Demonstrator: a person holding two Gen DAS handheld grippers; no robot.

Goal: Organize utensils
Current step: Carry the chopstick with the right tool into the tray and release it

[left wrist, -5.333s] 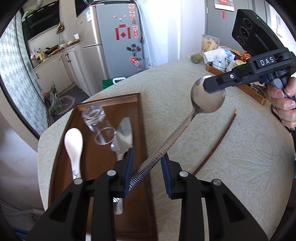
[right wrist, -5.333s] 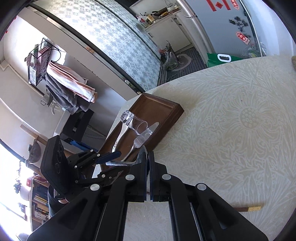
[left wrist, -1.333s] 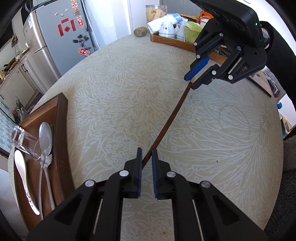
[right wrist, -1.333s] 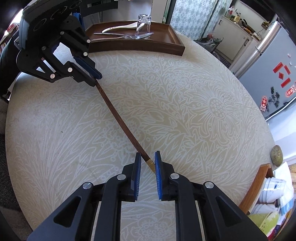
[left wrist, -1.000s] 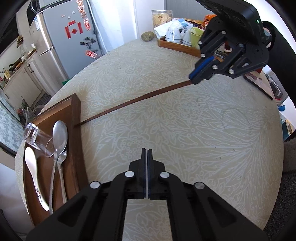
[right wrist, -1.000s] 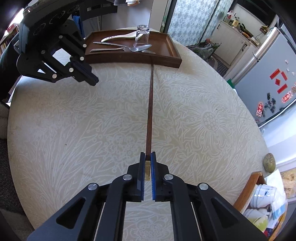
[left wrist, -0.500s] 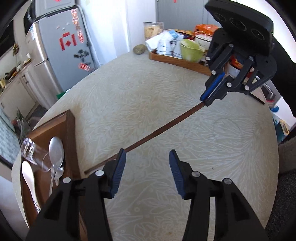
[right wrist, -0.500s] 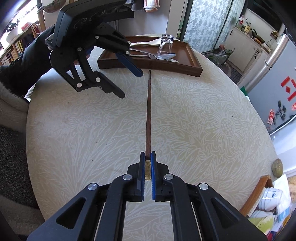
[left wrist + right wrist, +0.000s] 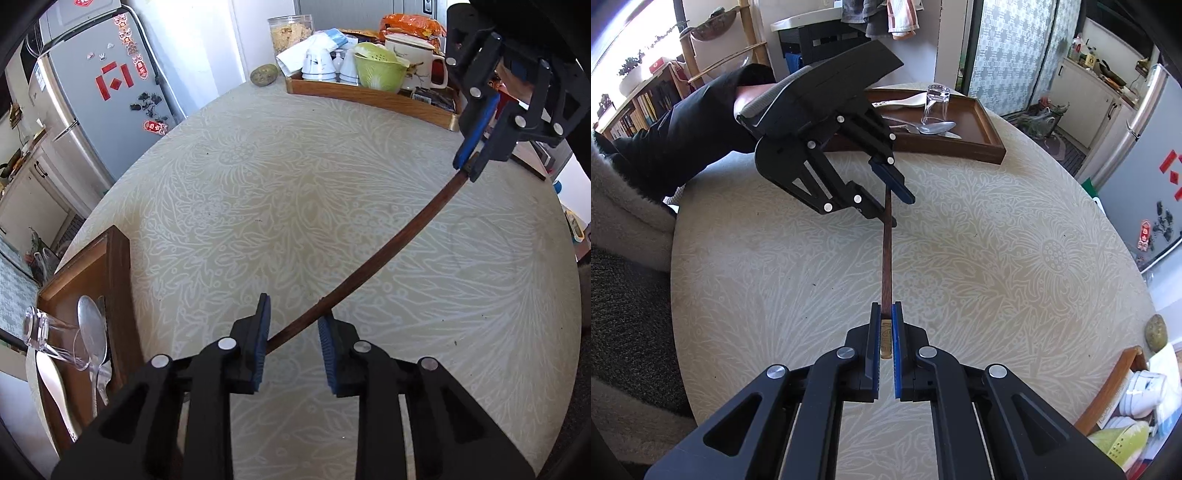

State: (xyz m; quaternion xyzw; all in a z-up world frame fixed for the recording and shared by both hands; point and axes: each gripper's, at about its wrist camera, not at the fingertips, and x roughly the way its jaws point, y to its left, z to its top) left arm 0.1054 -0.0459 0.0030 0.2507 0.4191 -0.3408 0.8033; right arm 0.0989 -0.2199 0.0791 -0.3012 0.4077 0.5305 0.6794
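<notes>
— What's around you?

— A kitchen. In my left wrist view a grey fridge [image 9: 107, 96] stands at the upper left, and a round table [image 9: 280, 192] under a pale leaf-patterned cloth fills most of the frame.

— And at the left edge?

— A dark wooden tray [image 9: 118, 280] sits at the lower left, holding an overturned glass [image 9: 48, 336], a metal spoon [image 9: 92, 332] and a white spoon [image 9: 55, 384].

— Where is the chopstick?

— The brown chopstick [image 9: 388, 254] runs from lower centre up to the upper right, lifted off the cloth at its far end. Its near end lies between the pads of my left gripper [image 9: 293, 341].

— Is that gripper holding it?

— No. Its jaws have just been closing and stand partly apart; the stick passes close by the left pad, with a clear gap to the right one.

— And the right one?

— My right gripper [image 9: 885, 338] is clamped on the chopstick's pale-tipped end, low in the centre of the right wrist view. From the left view it hangs at the upper right, in front of a second tray [image 9: 369, 98] of cups and a green bowl.

— Anything at the far right?

— In the right wrist view, a small stone [image 9: 1156, 332] lies near the table's edge.
</notes>
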